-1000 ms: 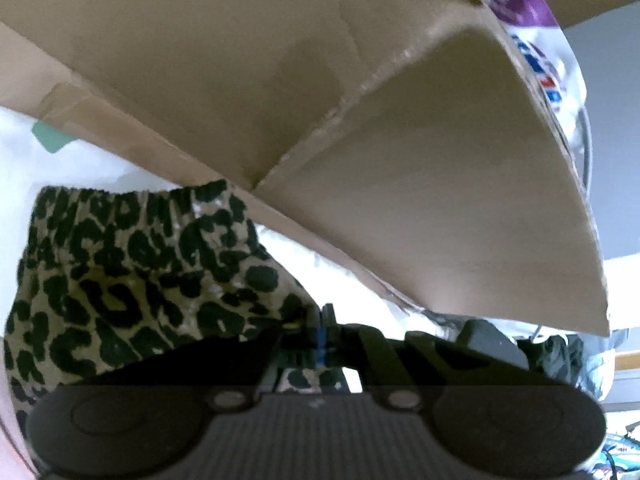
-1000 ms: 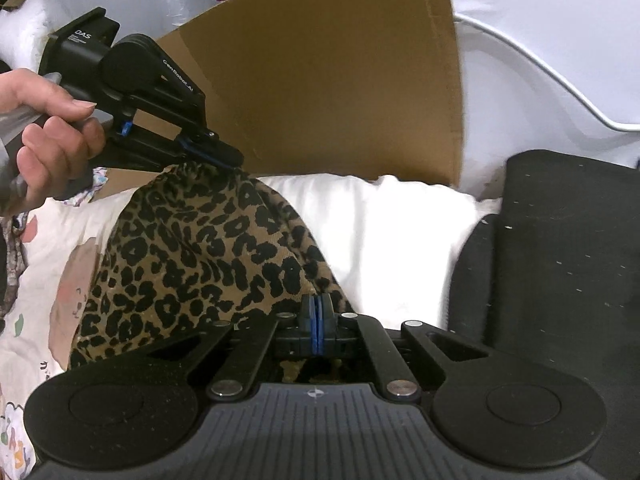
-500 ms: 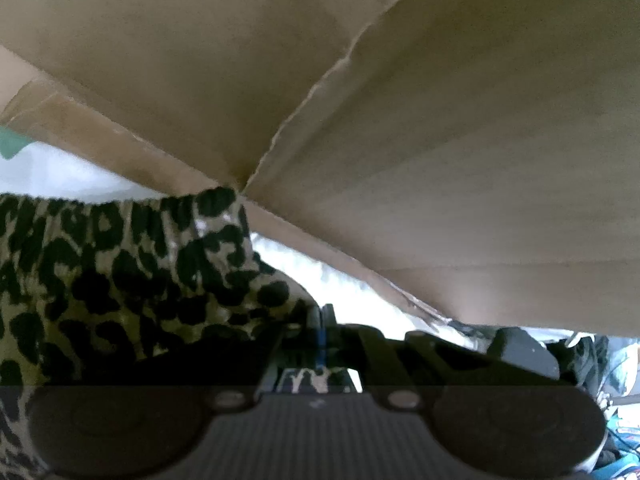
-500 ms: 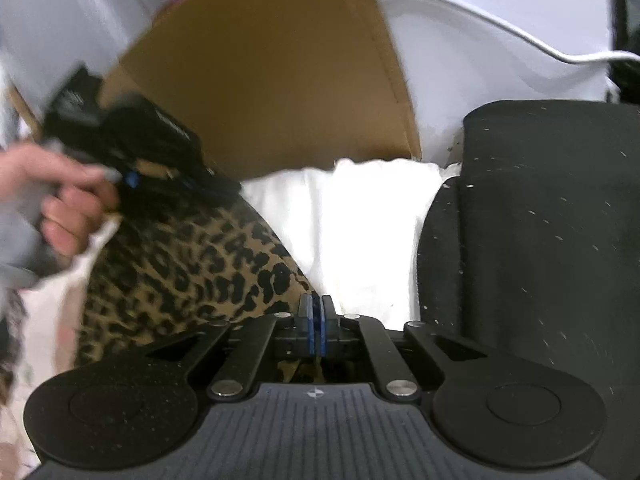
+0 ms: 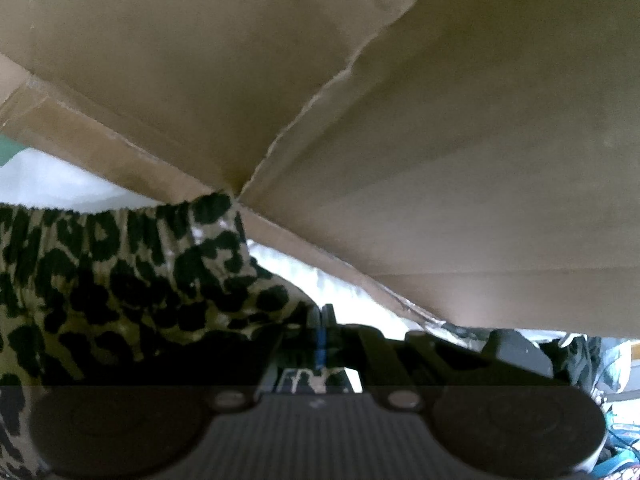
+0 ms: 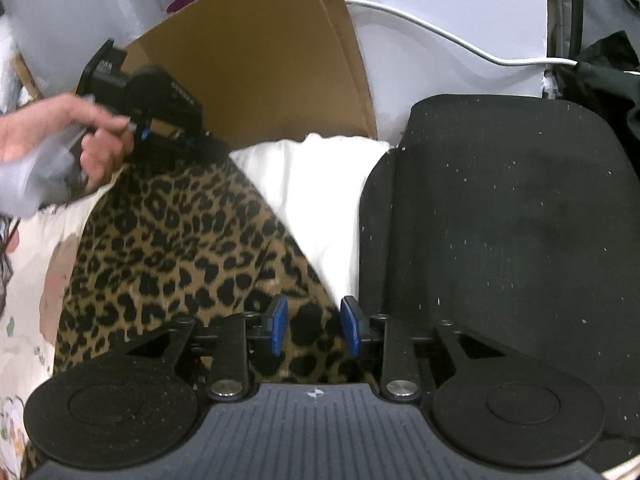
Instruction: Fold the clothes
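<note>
A leopard-print garment (image 6: pixel 168 248) lies spread over a white patterned sheet, its elastic waistband (image 5: pixel 100 224) at the far end by a cardboard box. My left gripper (image 5: pixel 322 320) is shut on a corner of the garment close to the waistband; in the right wrist view the left gripper (image 6: pixel 208 146) shows at the upper left, held by a hand (image 6: pixel 60 140). My right gripper (image 6: pixel 314 326) is at the garment's near right corner. Its jaws are opening: the blue pads (image 6: pixel 278 322) stand apart with the cloth lying between them, not pressed.
A large cardboard box (image 6: pixel 256 80) with its flap (image 5: pixel 460 160) hanging over stands right behind the garment. A white pillow (image 6: pixel 320 200) lies to the garment's right. A black chair seat (image 6: pixel 500 240) fills the right side, with a white cable (image 6: pixel 440 32) behind it.
My right gripper's pads have parted and let go of the garment's corner, and that hand has shifted toward the black chair. The left gripper stays shut on the cloth, nearer the box flap.
</note>
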A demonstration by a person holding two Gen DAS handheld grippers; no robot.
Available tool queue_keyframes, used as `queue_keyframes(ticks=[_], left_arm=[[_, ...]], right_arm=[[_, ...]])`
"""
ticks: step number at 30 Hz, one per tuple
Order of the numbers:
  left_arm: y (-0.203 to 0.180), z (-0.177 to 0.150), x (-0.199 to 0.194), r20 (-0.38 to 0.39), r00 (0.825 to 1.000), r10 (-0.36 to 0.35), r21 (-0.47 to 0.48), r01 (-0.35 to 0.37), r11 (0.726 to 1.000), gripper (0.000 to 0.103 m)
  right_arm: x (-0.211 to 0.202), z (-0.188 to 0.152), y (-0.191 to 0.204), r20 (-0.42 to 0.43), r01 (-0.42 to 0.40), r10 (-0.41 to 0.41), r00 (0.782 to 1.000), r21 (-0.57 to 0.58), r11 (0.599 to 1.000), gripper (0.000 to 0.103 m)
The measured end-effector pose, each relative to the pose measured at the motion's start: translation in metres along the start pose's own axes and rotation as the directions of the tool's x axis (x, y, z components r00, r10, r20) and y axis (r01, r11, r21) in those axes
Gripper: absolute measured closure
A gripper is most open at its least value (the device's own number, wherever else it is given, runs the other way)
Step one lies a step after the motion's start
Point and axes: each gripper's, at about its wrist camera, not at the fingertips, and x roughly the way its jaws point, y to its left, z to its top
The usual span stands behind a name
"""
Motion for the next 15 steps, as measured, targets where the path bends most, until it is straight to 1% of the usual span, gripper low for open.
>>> queue_keyframes(ticks=[5, 10, 14, 15], left_arm=[[-0.004, -0.006, -0.004, -0.005, 1.0, 0.0, 0.011, 0.0, 1.0, 0.103], [-0.01, -0.015, -0.008, -0.006, 1.0, 0.003, 0.022, -0.003, 1.0, 0.103], [-0.014, -0.02, -0.01, -0.008, 1.0, 0.004, 0.029, -0.004, 1.0, 0.103], [-0.015, -0.021, -0.01, -0.008, 1.0, 0.004, 0.031, -0.003, 1.0, 0.103]], right_arm=[[-0.009, -0.01, 0.0, -0.004, 0.015, -0.015, 1.0, -0.012, 1.0, 0.07], [-0.011, -0.015, -0.006, -0.012, 0.04, -0.04, 0.999, 0.007, 0.999, 0.069], [-0.012, -0.021, -0.006, -0.011, 0.052, -0.052, 0.999, -0.002, 0.999, 0.068], [-0.013, -0.021, -0.005, -0.009, 0.057, -0.057, 0.998, -0.008, 0.998, 0.075]])
